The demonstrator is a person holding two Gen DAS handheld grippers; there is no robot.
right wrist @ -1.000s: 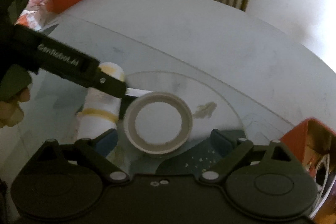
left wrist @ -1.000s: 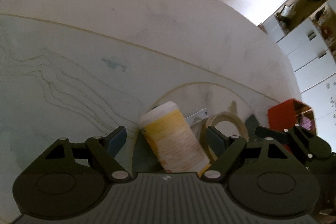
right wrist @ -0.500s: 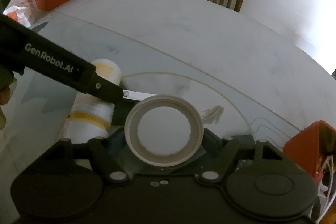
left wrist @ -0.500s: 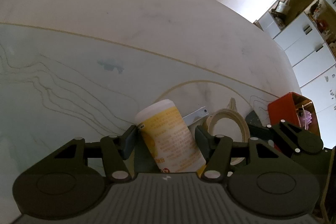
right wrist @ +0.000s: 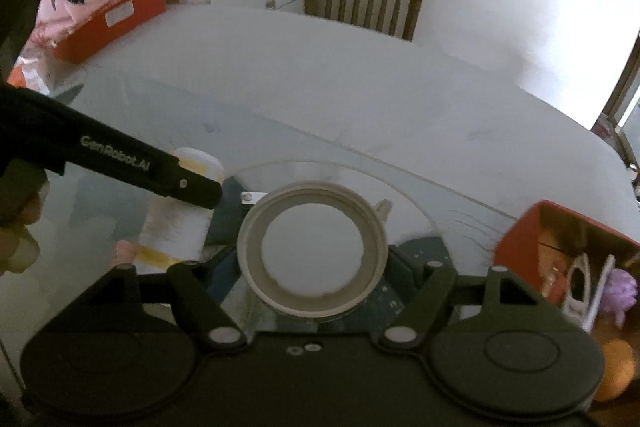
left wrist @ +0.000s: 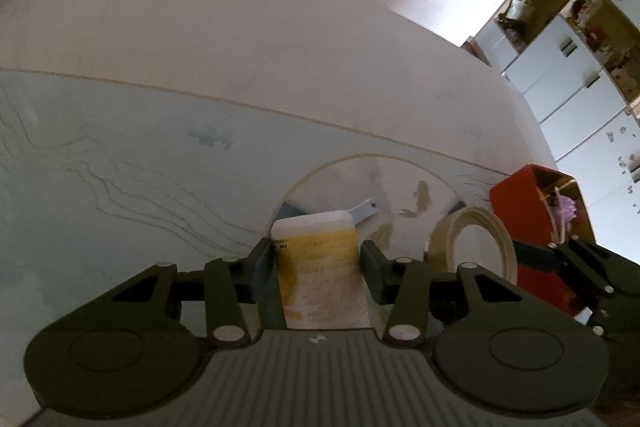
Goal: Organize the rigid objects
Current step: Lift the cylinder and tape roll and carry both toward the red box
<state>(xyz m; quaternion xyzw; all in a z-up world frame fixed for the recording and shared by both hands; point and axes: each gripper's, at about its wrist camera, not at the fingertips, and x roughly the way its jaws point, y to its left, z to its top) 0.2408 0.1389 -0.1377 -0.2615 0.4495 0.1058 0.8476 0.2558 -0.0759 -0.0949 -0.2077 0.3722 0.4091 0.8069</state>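
Both pairs of fingers have just closed, the left gripper [left wrist: 318, 259] clamping the white-and-yellow plastic bottle [left wrist: 320, 267] and the right gripper [right wrist: 312, 259] the beige tape ring [right wrist: 312, 253] beside it, so both seem ready to lift off the glass surface [left wrist: 120, 155].

White-and-yellow bottle [left wrist: 320, 259], cream tape roll [right wrist: 312, 255], red box [left wrist: 524, 211].

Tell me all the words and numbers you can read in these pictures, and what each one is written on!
"GenRobot.AI": white letters on the side of the left gripper, seen from the right wrist camera.
Yellow and white bottle: there is print on its label, but it is too blurred to read.
Red box at the far end of the table: a white sticker on its side, too small to read.
Tape roll in the right gripper: no writing visible.
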